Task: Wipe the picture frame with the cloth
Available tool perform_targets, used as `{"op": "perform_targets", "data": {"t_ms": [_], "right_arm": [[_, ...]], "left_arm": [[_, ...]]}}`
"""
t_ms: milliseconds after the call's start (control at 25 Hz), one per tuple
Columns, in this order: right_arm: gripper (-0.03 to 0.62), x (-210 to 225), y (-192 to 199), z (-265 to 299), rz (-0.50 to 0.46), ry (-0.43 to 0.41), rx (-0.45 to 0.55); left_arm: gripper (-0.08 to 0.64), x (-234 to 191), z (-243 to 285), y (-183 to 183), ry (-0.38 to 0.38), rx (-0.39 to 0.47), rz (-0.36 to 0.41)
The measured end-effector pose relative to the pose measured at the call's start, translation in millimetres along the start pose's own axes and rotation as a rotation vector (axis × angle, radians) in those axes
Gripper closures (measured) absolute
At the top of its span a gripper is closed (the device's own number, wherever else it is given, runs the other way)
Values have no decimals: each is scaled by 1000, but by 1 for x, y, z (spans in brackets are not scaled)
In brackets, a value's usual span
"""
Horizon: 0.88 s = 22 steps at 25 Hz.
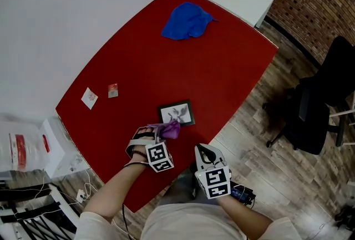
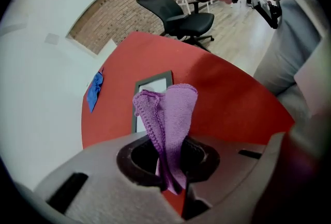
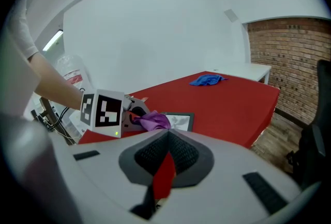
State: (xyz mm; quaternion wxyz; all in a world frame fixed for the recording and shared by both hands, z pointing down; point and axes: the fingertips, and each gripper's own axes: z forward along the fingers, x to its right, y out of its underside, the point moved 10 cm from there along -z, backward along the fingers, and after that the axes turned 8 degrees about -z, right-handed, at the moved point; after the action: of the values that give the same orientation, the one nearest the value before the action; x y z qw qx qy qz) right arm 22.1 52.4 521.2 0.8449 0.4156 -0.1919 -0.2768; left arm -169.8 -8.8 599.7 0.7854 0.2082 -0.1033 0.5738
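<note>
The left gripper [image 1: 159, 134] is pinching the purple cloth [image 1: 171, 129] in its jaws over the picture frame's [image 1: 179, 112] near corner on the red table [image 1: 166, 61] — the right gripper [image 1: 204, 151] is hovering nearby, jaws pressed together, empty.

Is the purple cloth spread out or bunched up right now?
Bunched up. The purple cloth stands in upright folds, pinched between the jaws of the left claw, which is shut on it, beside the picture frame.

Purple cloth [image 1: 171, 129], bunched upright in my left gripper [image 2: 168, 161], just beside the dark-rimmed picture frame [image 1: 177, 113] lying flat, near side.
</note>
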Motion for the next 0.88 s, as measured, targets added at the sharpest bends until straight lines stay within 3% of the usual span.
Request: {"op": "perform_targets", "data": {"t_ms": [240,400,720,880], "right_arm": [[589,3,1,-6,5,7,-2],[589,8,5,-13,19,33,-11],[589,14,16,-19,33,40,-27],[589,12,9,-14,32,24,-7]], "left_arm": [[499,-54,19,-21,-80,18,-89],[499,-76,39,-29,-145,-37,-30],[499,-62,43,-28,-122,-50,4],[499,-41,32,-24,-58,-37,-19]]}}
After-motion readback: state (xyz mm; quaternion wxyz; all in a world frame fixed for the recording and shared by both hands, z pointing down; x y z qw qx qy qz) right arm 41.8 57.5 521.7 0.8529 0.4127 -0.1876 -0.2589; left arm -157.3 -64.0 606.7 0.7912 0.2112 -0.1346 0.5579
